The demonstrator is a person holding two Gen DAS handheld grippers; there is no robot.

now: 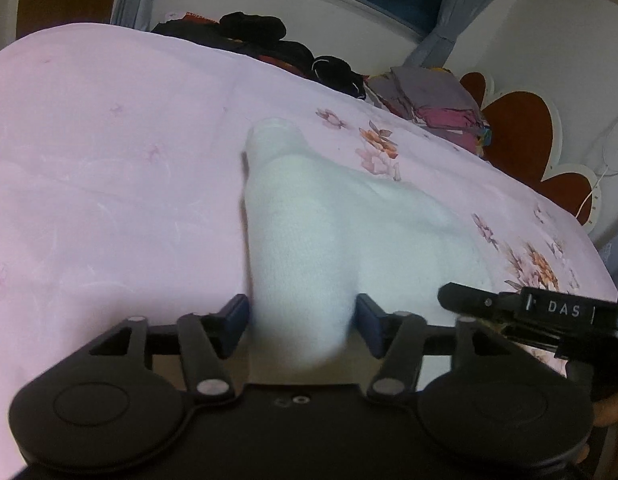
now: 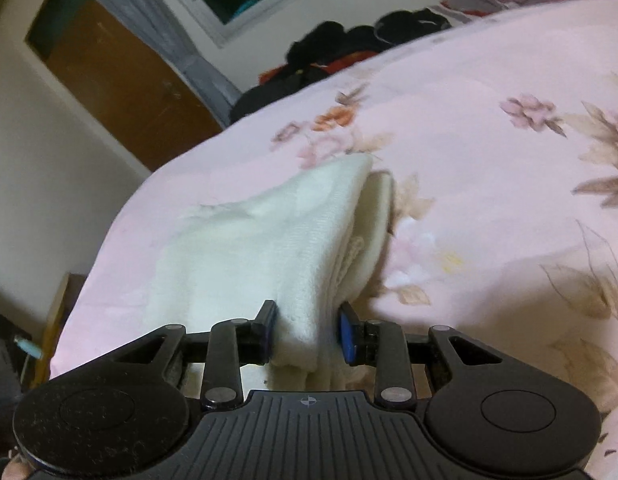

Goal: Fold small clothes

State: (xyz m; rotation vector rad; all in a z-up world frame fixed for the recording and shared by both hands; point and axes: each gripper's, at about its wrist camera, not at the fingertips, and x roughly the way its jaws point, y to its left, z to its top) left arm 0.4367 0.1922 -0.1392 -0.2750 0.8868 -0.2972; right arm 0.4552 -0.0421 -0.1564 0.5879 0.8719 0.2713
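Note:
A small white knitted garment [image 1: 329, 216] lies folded on the pink flowered bedsheet [image 1: 109, 160], stretching away from me. Its near end sits between the blue pads of my left gripper [image 1: 301, 320], whose jaws stand wide on either side of the cloth without squeezing it. In the right wrist view the same white garment [image 2: 269, 232] is doubled over, with its layers showing along the right edge. My right gripper [image 2: 307, 332] is shut on its bunched near corner. A black finger of the right gripper [image 1: 469, 302] reaches in at the lower right of the left wrist view.
Dark clothes [image 1: 269, 36] are heaped along the bed's far edge, beside a folded stack of grey and pink clothes [image 1: 437, 100]. A red flower-shaped headboard [image 1: 525, 128] stands at the right. The bed's edge [image 2: 109, 240] drops off towards a wooden door [image 2: 109, 80].

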